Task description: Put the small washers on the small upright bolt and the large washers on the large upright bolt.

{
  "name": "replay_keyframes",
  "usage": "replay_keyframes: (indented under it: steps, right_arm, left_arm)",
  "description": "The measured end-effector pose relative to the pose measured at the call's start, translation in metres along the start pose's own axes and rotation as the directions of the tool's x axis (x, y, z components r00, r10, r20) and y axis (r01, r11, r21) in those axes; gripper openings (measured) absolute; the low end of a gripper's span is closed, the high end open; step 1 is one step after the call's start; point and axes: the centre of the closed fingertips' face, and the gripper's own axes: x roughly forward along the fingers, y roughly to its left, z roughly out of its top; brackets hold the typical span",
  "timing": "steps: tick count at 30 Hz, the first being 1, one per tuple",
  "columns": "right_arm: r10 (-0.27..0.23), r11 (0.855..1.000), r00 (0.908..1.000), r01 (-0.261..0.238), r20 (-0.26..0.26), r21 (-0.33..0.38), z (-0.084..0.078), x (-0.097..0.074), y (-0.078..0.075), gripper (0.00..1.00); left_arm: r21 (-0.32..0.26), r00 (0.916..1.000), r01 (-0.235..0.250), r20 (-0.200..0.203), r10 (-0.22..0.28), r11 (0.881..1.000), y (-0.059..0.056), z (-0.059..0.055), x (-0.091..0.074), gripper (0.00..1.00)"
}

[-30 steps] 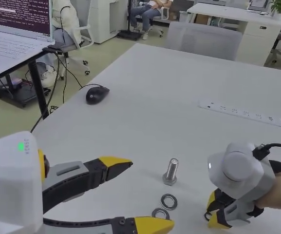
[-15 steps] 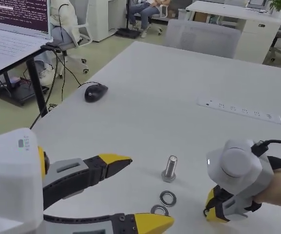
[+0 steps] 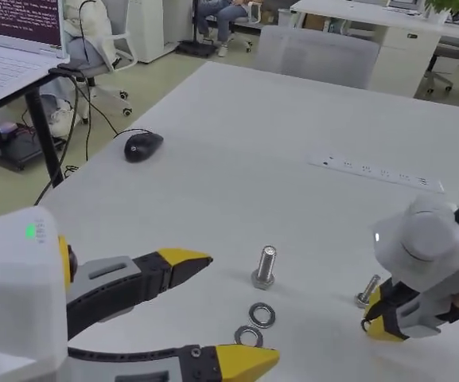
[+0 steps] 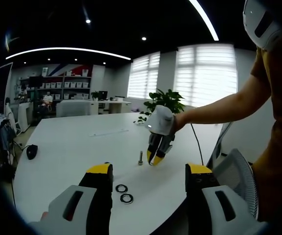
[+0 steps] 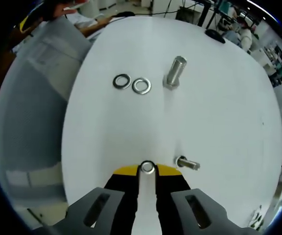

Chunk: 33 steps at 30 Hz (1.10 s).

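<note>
Between the yellow plastic tips of your right gripper [image 5: 147, 172] sits a small washer [image 5: 143, 167] of bright, smooth metal. Just beside those tips, the small bolt [image 5: 187, 163] is silvery metal with a ridged thread. Further ahead, the large bolt [image 5: 175, 72] has the same steel sheen, and the two flat washers [image 5: 136, 86] near it look polished. The table [image 5: 219, 112] under them is white, smooth and matt. Your left gripper [image 3: 241, 309] has matt black and grey plastic jaws with lightly glossy yellow tips.
</note>
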Motion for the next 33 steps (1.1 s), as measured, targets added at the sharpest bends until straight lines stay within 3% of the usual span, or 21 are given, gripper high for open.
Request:
replay_keyframes:
  steps: [5,13,20,33]
  right_arm:
    - [-0.038,0.999,0.9993,0.038,-0.002,0.024,-0.009,-0.012,-0.014,0.12]
    - [-0.097,0.995,0.9953,0.097,0.004,0.028,-0.001,-0.03,-0.038,0.12]
    - [-0.102,0.995,0.9947,0.102,0.008,0.006,0.009,-0.033,-0.046,0.12]
    - [-0.082,0.996,0.9966,0.082,-0.01,-0.018,0.011,-0.024,-0.049,0.12]
  left_arm:
    - [0.0,0.9999,0.012,-0.012,-0.012,1.0,-0.002,-0.002,0.003,0.59]
    - [-0.002,0.9998,0.015,-0.016,-0.015,1.0,-0.002,-0.003,0.004,0.59]
    - [-0.005,0.9999,0.002,-0.012,-0.002,1.0,0.001,-0.002,0.002,0.59]
    - [-0.011,0.9999,-0.006,-0.01,0.006,1.0,0.005,-0.002,0.004,0.59]
